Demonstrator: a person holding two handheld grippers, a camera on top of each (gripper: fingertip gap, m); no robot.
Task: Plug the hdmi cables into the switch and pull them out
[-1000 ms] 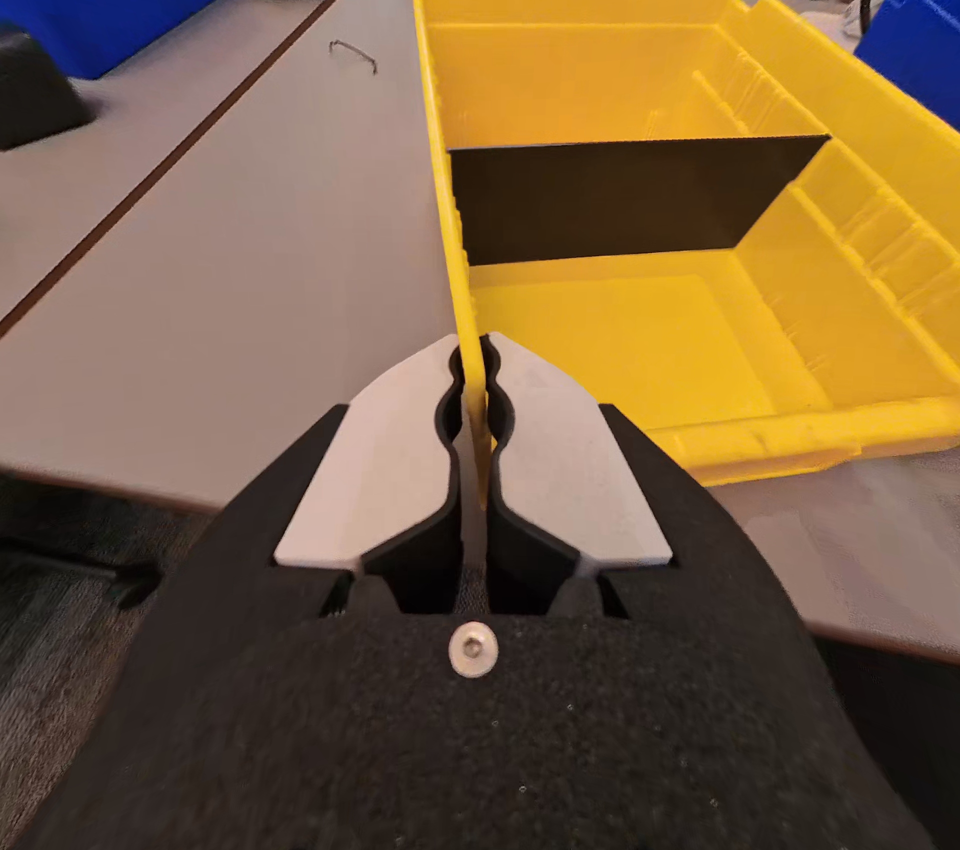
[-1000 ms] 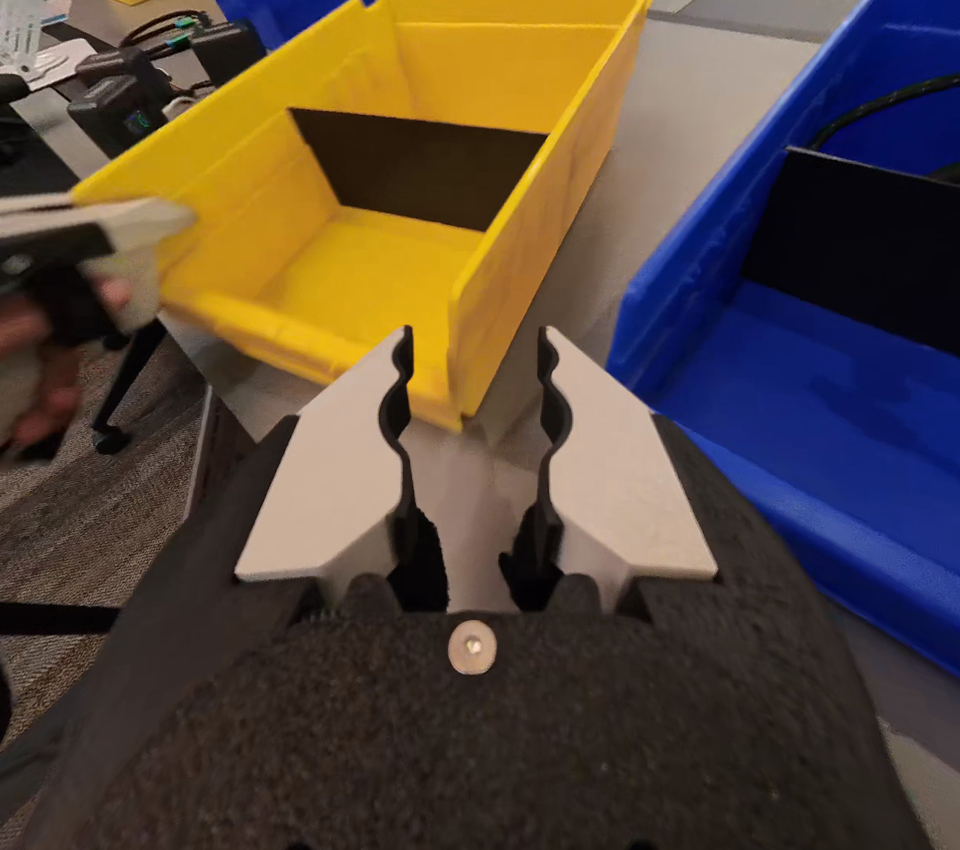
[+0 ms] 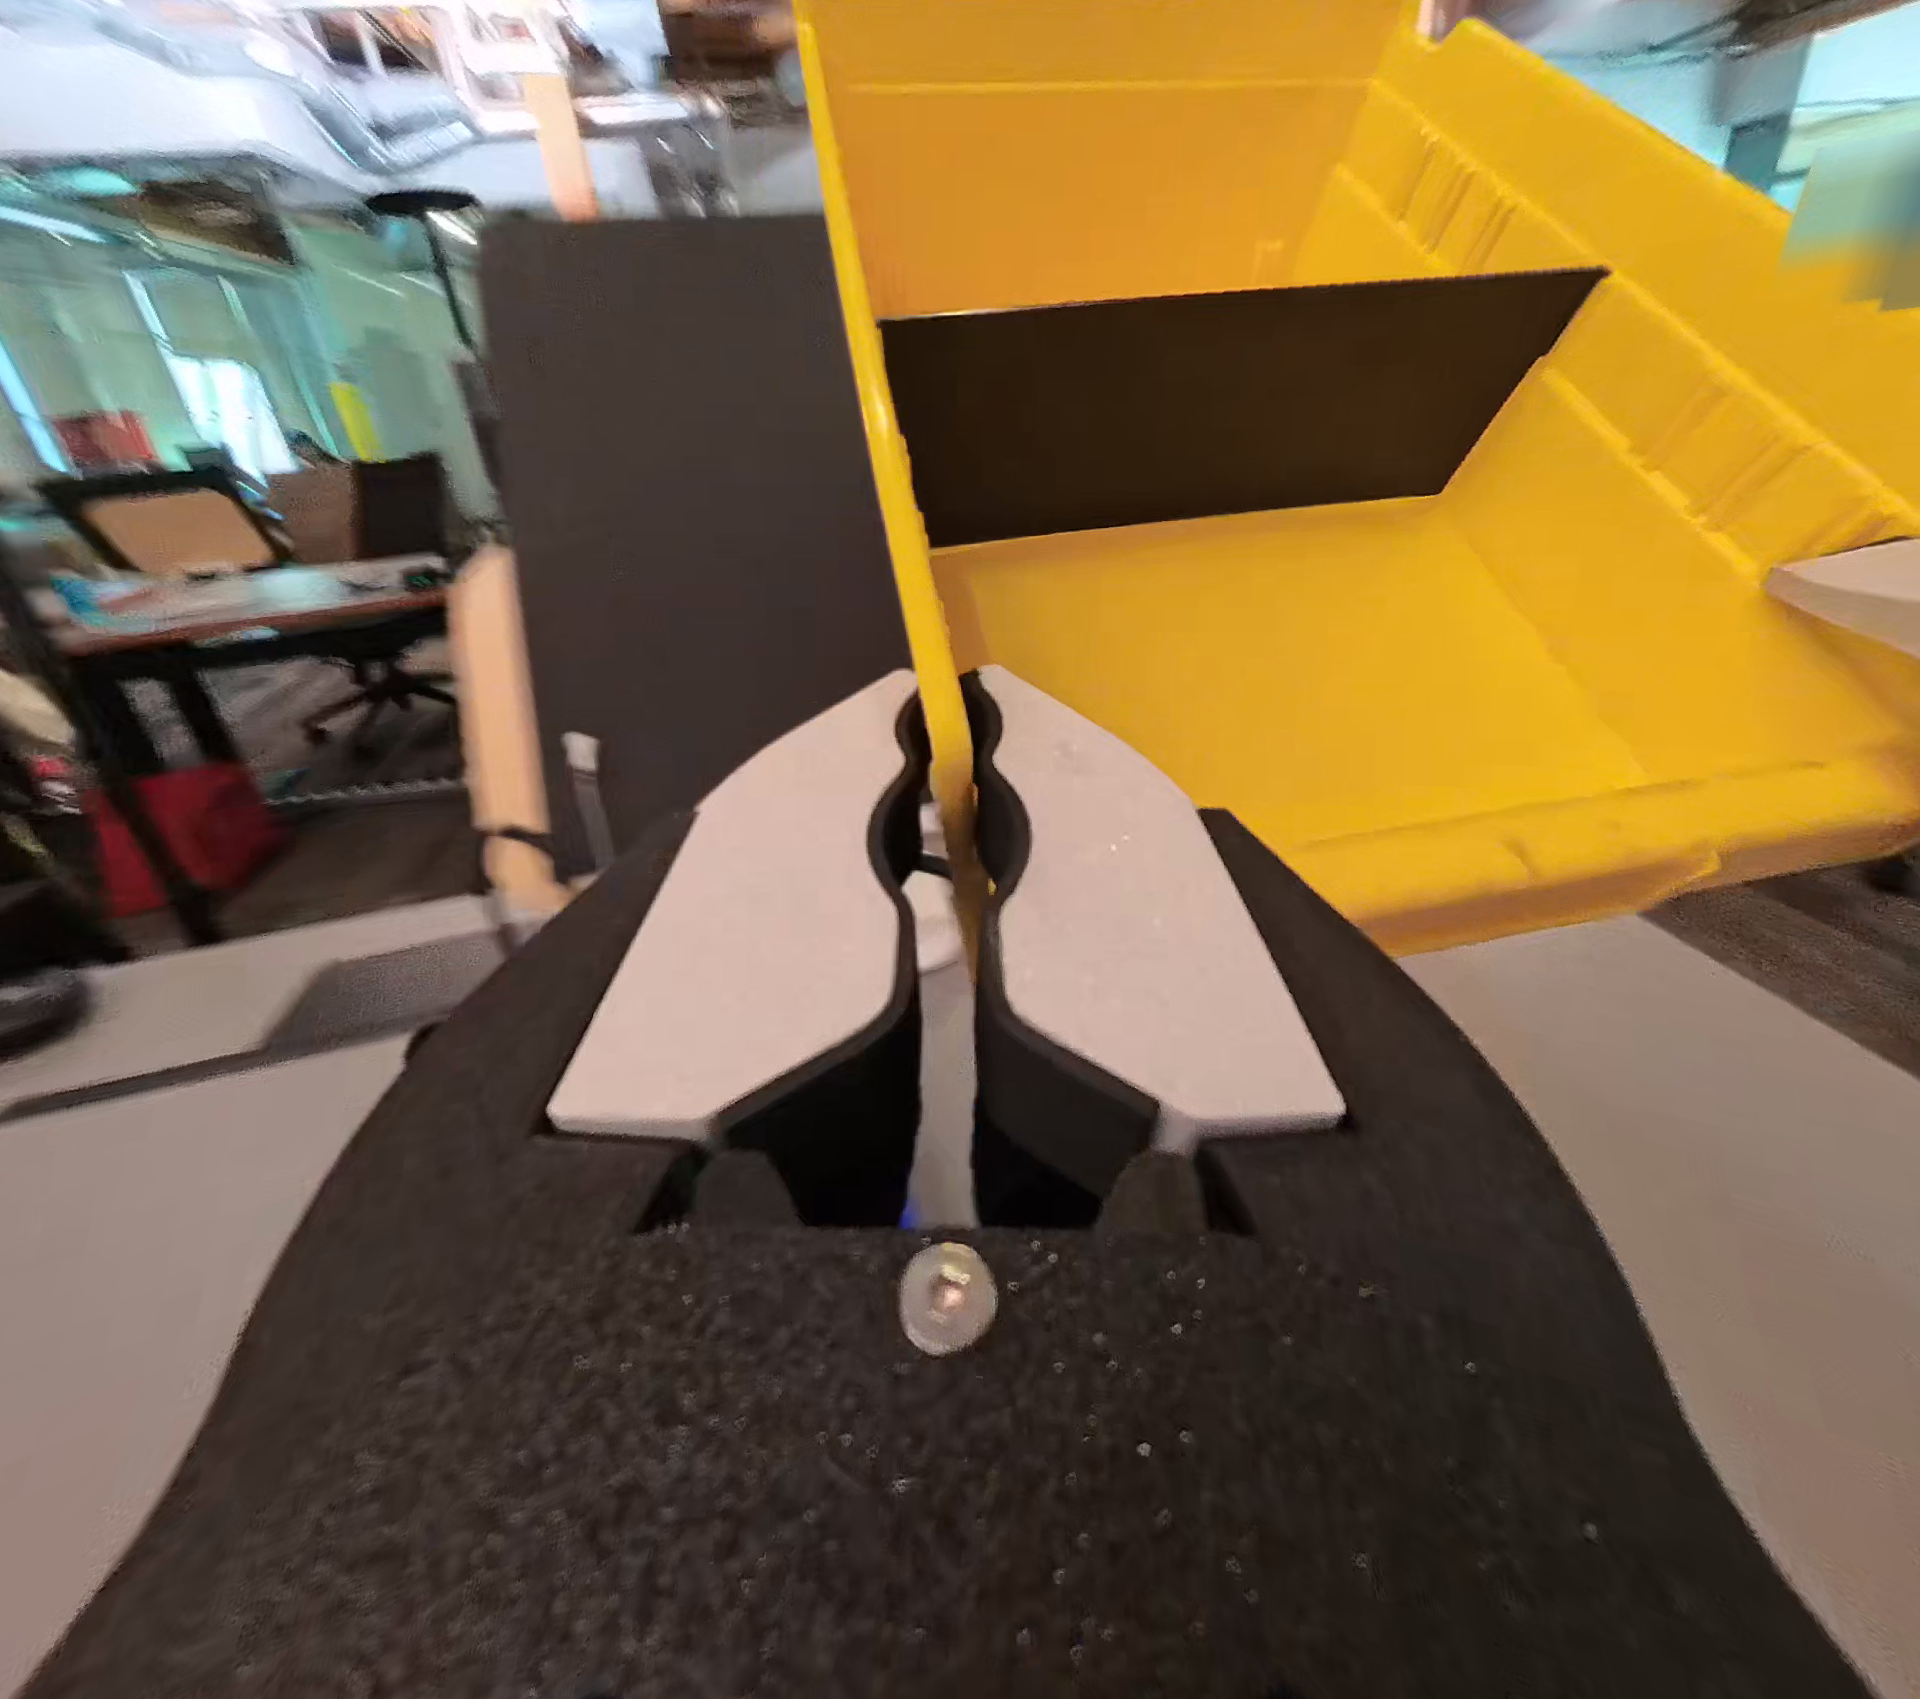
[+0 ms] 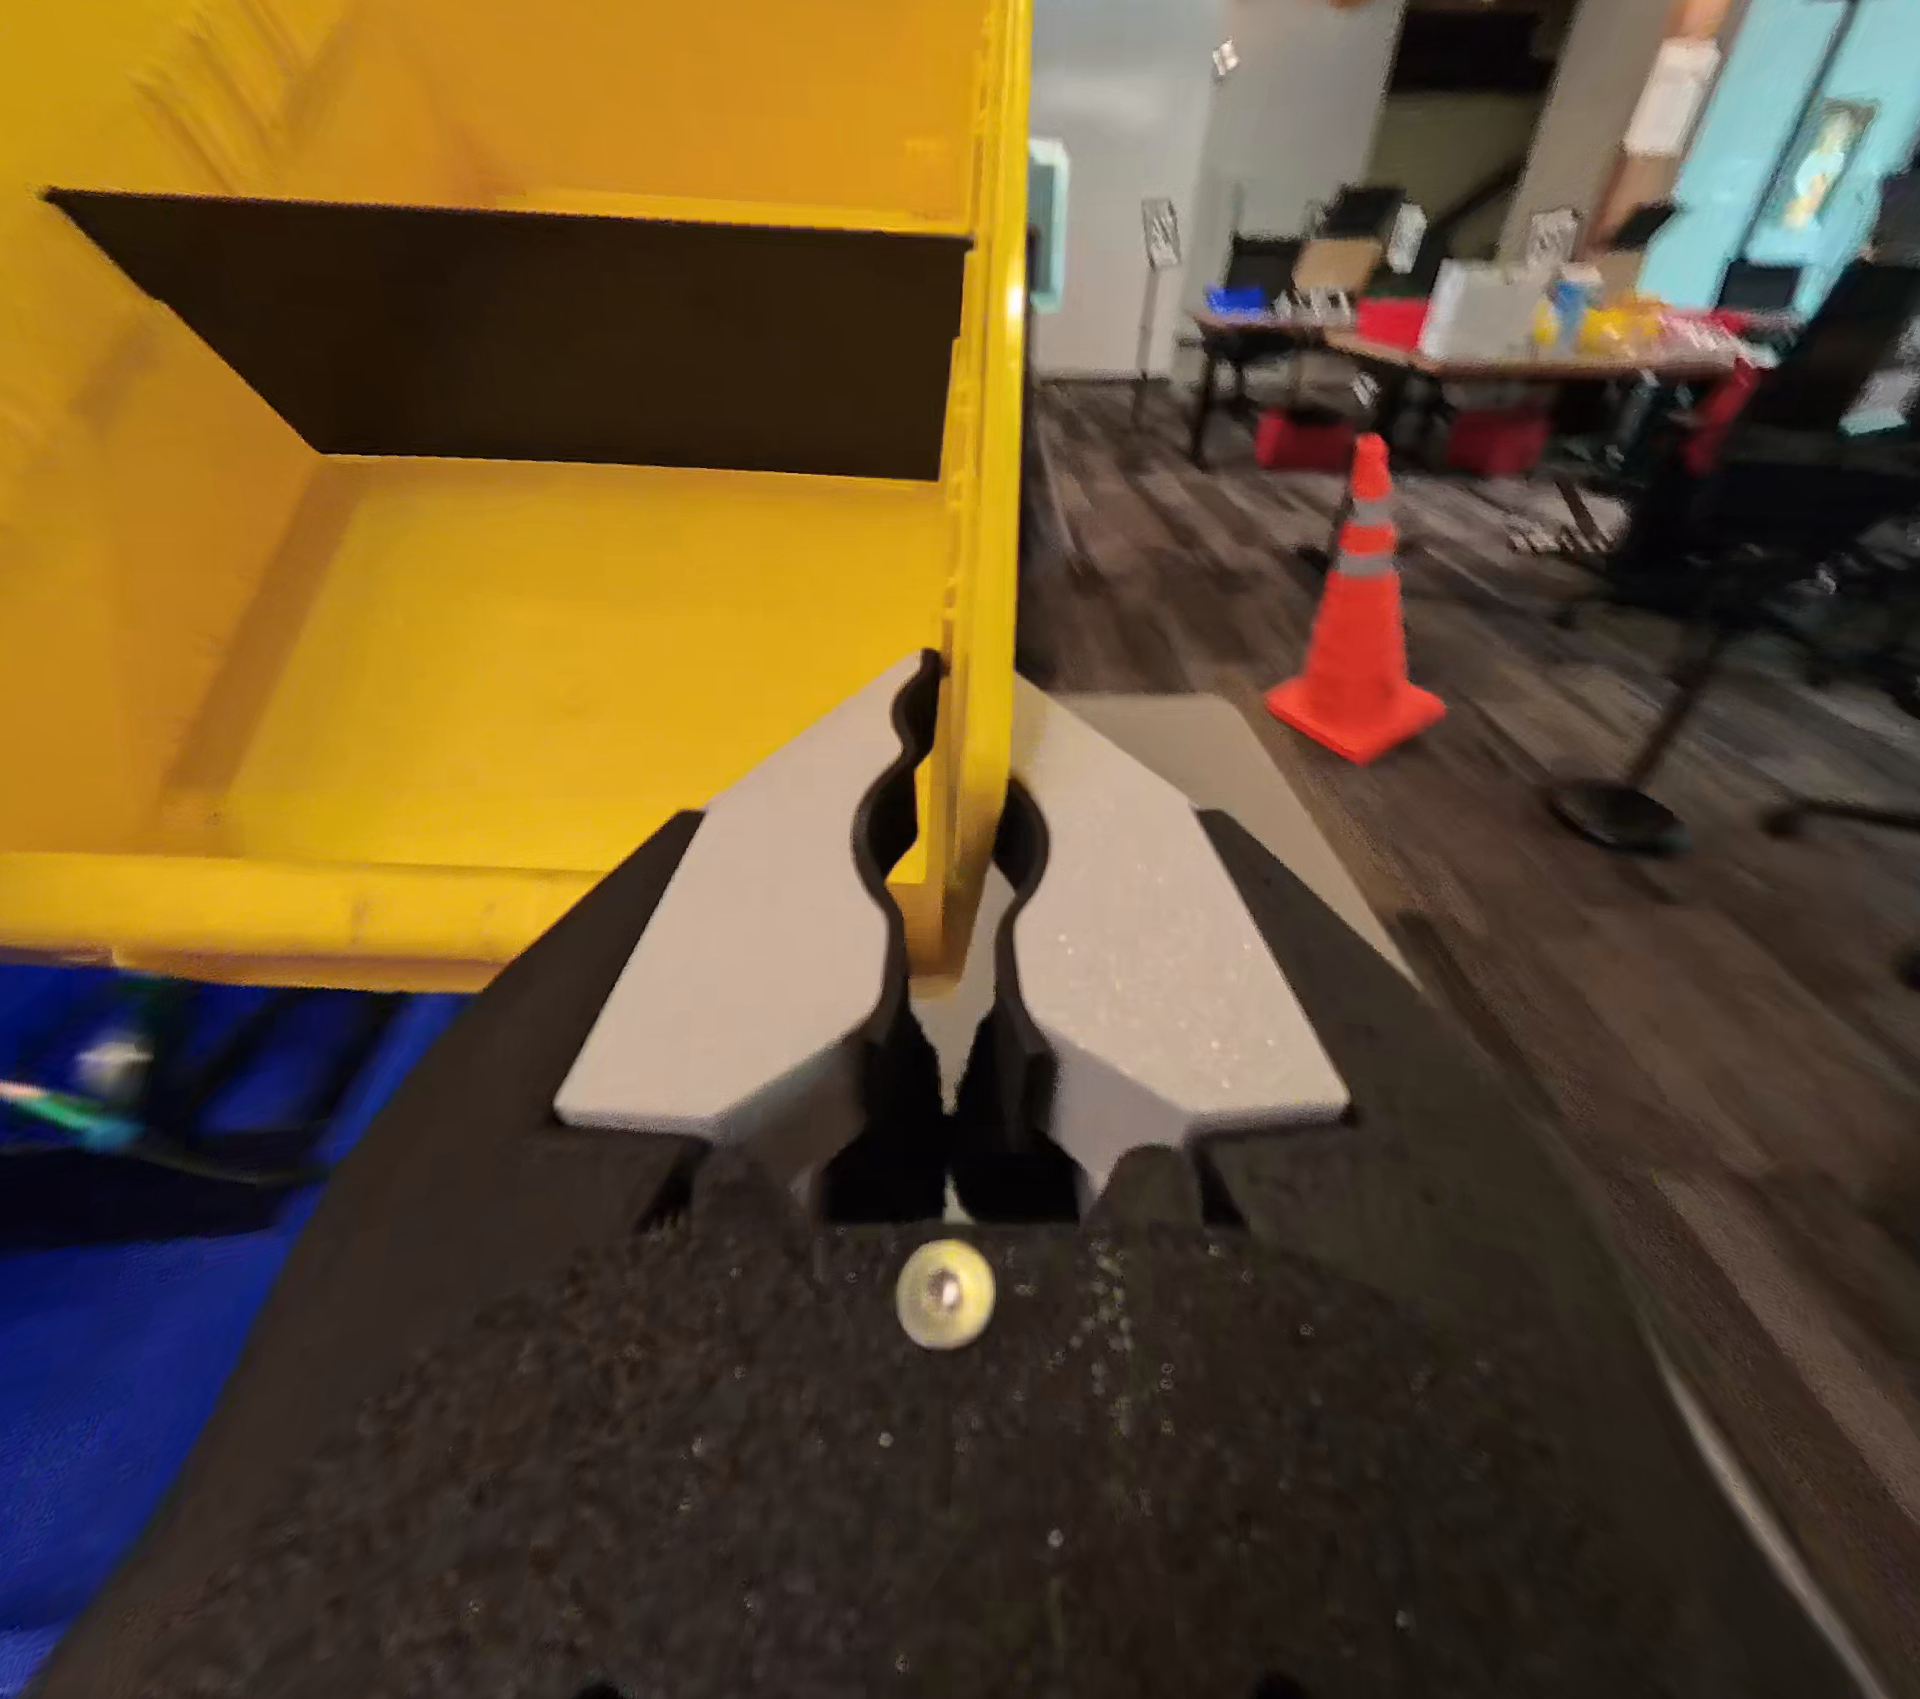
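Though sought in both views, not confirmed: HDMI cables and switch; only blurred cords (image 4: 62, 1119) in a blue bin (image 4: 156, 1337) below. Noted: yellow bin (image 3: 1091, 122) with black divider (image 3: 1195, 402), empty, raised off the surface (image 3: 1662, 1130). Left gripper (image 3: 948, 699) pinching one side wall; right gripper (image 4: 971, 693) pinching the opposite wall. Advised: keep both pinches firm, hold level, move in step, set down clear of the blue bin.

yellow bin (image 3: 1299, 714) now lifted off the table, right gripper (image 4: 971, 776) newly clamped on its side wall
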